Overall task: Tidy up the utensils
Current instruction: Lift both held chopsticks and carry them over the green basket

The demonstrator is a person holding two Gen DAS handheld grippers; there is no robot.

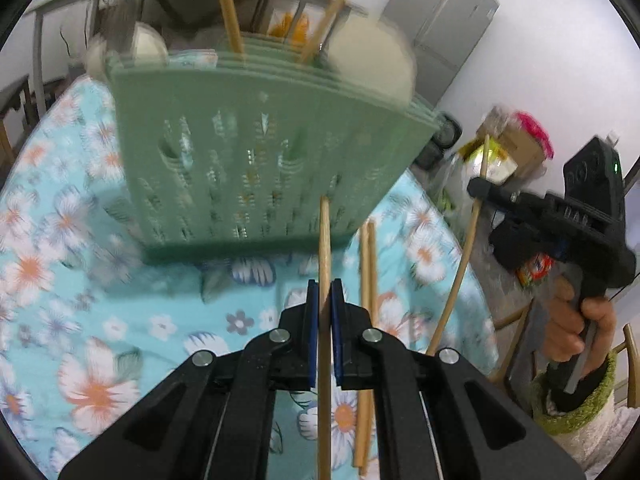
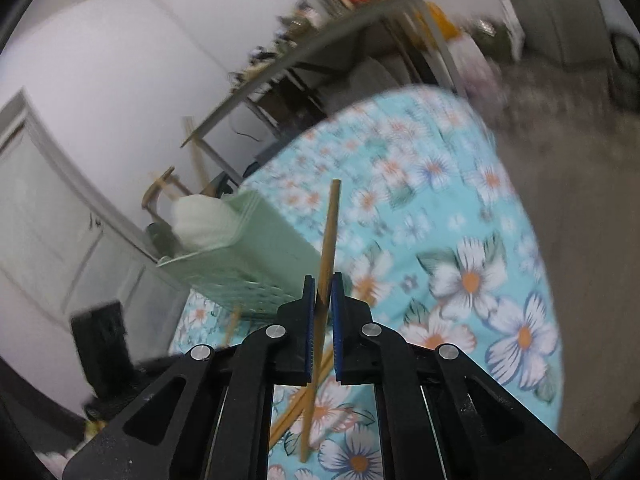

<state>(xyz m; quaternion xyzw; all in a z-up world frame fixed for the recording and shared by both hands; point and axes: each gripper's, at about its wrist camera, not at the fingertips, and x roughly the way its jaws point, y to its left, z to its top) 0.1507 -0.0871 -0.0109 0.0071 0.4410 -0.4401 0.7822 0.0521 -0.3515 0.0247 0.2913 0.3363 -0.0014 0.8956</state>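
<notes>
far left, green holder (image 1: 256, 152) already has two chopsticks (image 1: 230, 12) and white spoons standing in it. left gripper (image 1: 325, 304) clamped on one chopstick (image 1: 325, 240); a pair (image 1: 368, 280) still on the cloth (image 1: 80, 280); right gripper (image 2: 323, 296) clamped on another (image 2: 330, 232). roughly half done.

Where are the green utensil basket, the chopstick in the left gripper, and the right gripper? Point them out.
green utensil basket (image 1: 256, 160), left wrist view, slotted front wall.
chopstick (image 1: 325, 240), left wrist view, shaft above the pads.
right gripper (image 2: 323, 320), right wrist view, between fingertips.
</notes>
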